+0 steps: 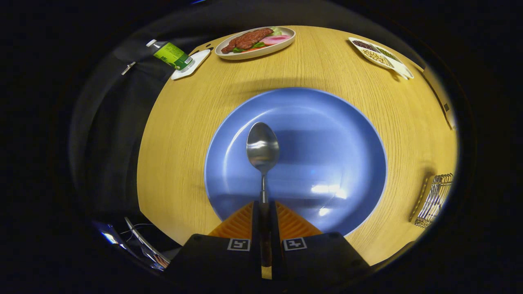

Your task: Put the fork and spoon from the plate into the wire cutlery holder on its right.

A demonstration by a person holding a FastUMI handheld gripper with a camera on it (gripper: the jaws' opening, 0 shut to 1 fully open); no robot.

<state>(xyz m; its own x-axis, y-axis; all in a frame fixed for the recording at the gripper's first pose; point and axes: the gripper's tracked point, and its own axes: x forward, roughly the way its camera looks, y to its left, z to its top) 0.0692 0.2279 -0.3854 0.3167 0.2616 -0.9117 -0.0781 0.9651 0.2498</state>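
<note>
Light falls from above onto my table, warm and fairly even, and everything around it drops into near darkness. Just ahead of my tool, clamped on the spoon, the blue plate carries white glare patches to the right of the handle and a soft shadow band across its middle. The spoon bowl glints. Focus holds sharp near the tool; far out to its right the wire holder bends and dims, perhaps slightly blurred.
</note>
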